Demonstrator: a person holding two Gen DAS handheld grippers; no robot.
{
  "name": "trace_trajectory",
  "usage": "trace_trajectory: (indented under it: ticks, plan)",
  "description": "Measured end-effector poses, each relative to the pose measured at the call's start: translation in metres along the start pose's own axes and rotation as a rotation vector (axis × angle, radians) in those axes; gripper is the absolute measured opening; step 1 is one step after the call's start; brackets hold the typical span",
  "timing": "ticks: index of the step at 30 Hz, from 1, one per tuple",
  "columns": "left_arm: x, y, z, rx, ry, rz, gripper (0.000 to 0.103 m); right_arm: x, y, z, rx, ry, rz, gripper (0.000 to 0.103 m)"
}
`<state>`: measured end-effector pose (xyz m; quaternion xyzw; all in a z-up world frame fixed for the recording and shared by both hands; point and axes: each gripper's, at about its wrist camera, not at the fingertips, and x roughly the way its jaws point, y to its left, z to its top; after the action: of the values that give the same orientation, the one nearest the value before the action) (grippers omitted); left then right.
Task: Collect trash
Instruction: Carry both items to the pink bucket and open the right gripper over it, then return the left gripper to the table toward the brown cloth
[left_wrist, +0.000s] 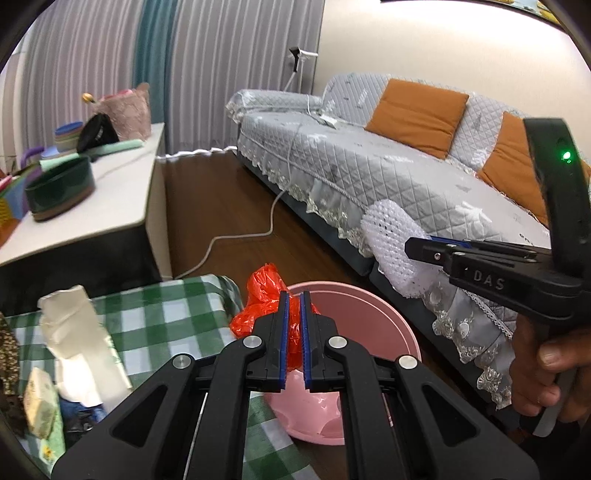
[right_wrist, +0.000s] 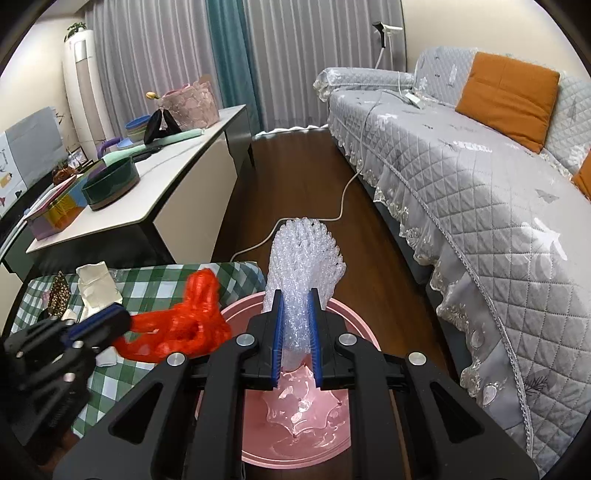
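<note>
A red plastic bag (left_wrist: 273, 295) is clenched in the left claw (left_wrist: 294, 295) and white foam netting (right_wrist: 303, 266) in the right claw (right_wrist: 295, 299), both held lower centre above the pink bin (right_wrist: 354, 321), presumably for dropping.

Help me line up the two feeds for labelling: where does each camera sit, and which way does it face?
Left wrist: rides the left tool, facing forward over the pink bin toward the sofa; shows its fingers gripping the red plastic bag, plus the right tool and the person's hand.
Right wrist: rides the right tool, above the bin, facing the curtains; shows its fingers gripping white foam netting, plus the left tool.
Shared: bin, bag, netting, sofa, checked cloth.
</note>
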<state>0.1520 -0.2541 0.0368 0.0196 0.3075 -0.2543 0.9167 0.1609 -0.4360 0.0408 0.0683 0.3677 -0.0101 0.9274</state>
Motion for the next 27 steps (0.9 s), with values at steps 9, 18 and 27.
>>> trace_trajectory:
  ticks: [9, 18, 27]
  plan:
    - [0.027, -0.001, -0.007, 0.000, 0.073, -0.042, 0.006, 0.008, 0.000, -0.002, 0.007, 0.023, -0.010, 0.019]
    - [0.019, 0.020, -0.019, -0.071, 0.111, -0.026, 0.036, 0.004, -0.001, 0.000, 0.025, 0.016, -0.039, 0.054]
    - [-0.025, 0.030, -0.031, -0.080, 0.078, -0.005, 0.036, -0.004, 0.014, 0.000, -0.007, -0.011, -0.034, 0.054]
